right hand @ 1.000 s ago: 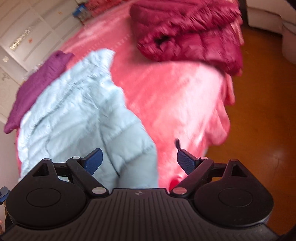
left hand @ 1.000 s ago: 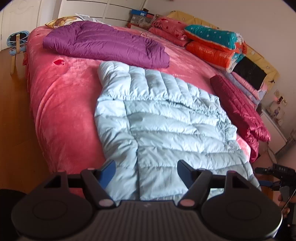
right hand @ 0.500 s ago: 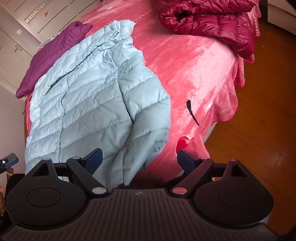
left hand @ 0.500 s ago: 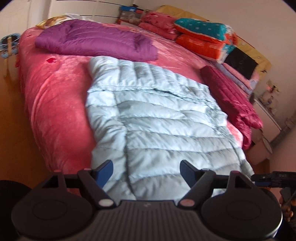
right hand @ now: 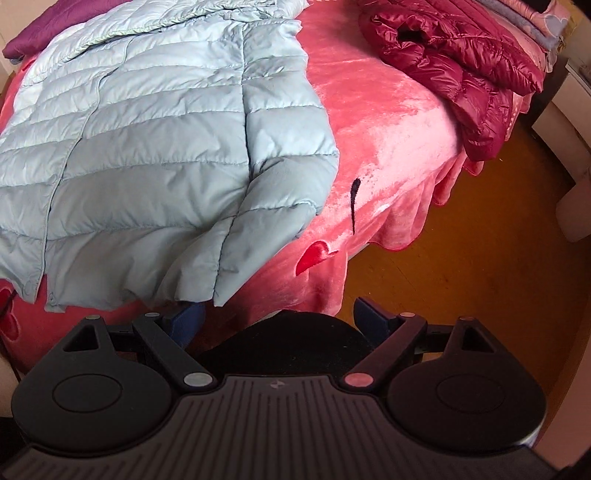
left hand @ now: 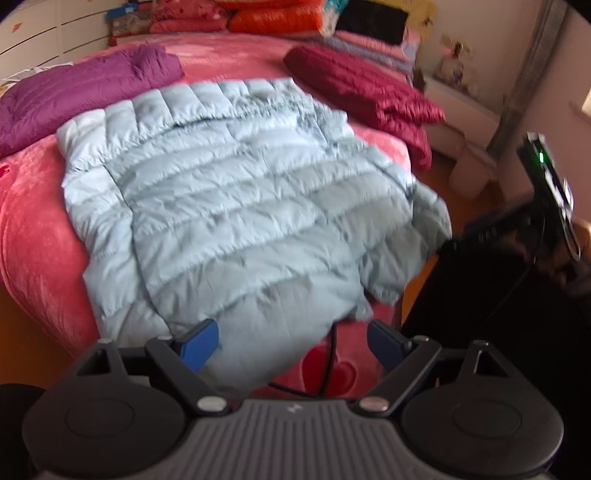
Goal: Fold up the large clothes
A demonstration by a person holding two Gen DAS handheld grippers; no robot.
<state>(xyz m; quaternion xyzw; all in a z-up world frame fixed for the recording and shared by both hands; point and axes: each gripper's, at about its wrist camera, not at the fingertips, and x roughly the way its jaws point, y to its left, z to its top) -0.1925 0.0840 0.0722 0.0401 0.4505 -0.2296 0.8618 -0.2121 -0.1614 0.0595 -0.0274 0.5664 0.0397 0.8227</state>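
Both tools spread, left tool point(left hand: 291, 341) just widened, empty, right tool point(right hand: 277, 317); only right view shows pale jacket's point(right hand: 147, 129) hanging cuff

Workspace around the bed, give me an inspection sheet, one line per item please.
Surface: pink blanket covering the bed.
Job's things: light blue puffer jacket spread flat, one sleeve hanging over the bed's edge.
Clutter: purple jacket, dark red jacket, stacked bedding at the far end.
Grippers: left gripper jaws just been opening, nothing between; right gripper open, empty.
Cables: black cable on the blanket's edge.
Surroundings: wooden floor, white cabinet.
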